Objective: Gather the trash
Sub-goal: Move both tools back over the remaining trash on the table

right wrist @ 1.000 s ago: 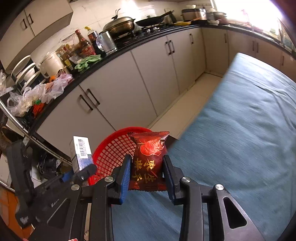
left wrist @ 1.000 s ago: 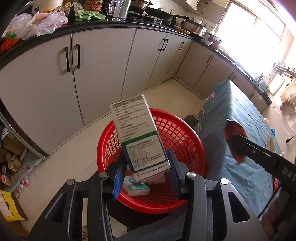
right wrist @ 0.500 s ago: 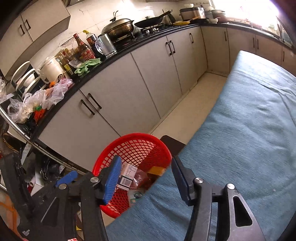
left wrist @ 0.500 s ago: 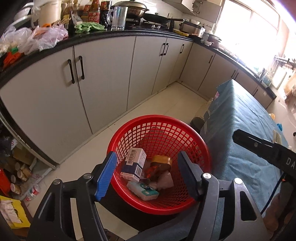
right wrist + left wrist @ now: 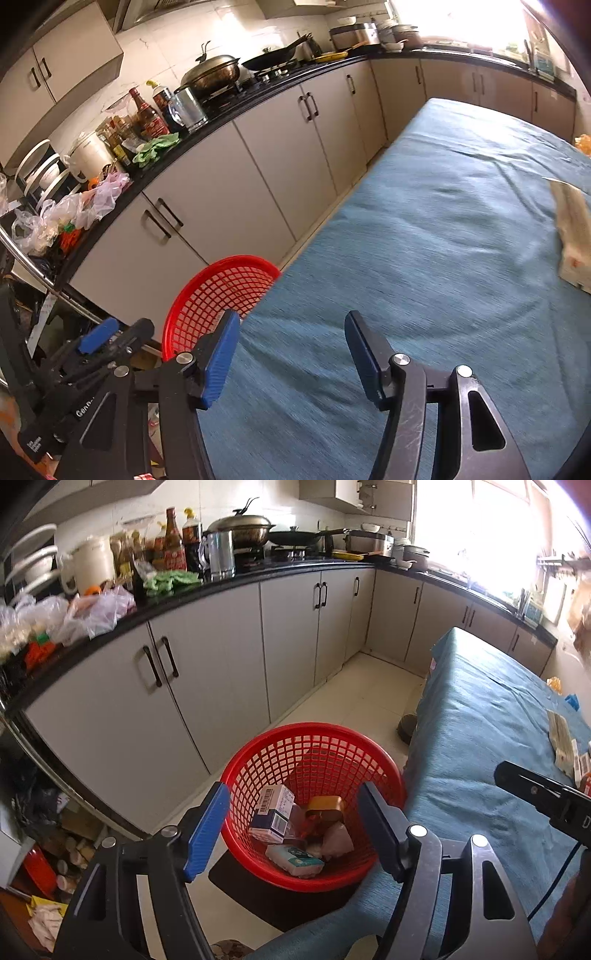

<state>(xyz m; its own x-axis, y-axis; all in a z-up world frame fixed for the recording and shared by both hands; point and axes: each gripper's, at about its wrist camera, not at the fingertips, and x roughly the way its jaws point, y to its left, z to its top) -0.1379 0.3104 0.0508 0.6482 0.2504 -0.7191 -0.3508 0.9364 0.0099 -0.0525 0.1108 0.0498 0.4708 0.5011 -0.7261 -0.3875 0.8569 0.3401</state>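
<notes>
Trash lies in the red basket (image 5: 314, 771), which stands on the floor just beside the near corner of the blue-covered bench (image 5: 491, 716). Inside the basket I see a white box (image 5: 272, 806) with a barcode toward its left wall, a gold tin (image 5: 325, 806) just right of the box, a crumpled pale wrapper (image 5: 338, 840) below the tin, and a small tissue pack (image 5: 293, 856) nearest me. A red packet shows between the box and the tin, mostly hidden.

My left tool (image 5: 293, 819) hangs over the basket with its jaws spread wide and nothing between them; its blue pad (image 5: 207, 825) sits outside the basket's left rim. My right tool (image 5: 291, 350) is likewise released and empty, above the bench cloth just right of the basket (image 5: 218, 295), whose rim alone peeks past the bench edge in that view. From the left wrist, the right tool (image 5: 543, 797) reaches in over the bench, well right of the basket.

Farther right of the basket, near the bench's far edge, lie a pale flat package (image 5: 572, 232) and some small boxes (image 5: 578, 764). Behind the basket runs a row of grey cabinets (image 5: 207, 686) under a dark counter.
</notes>
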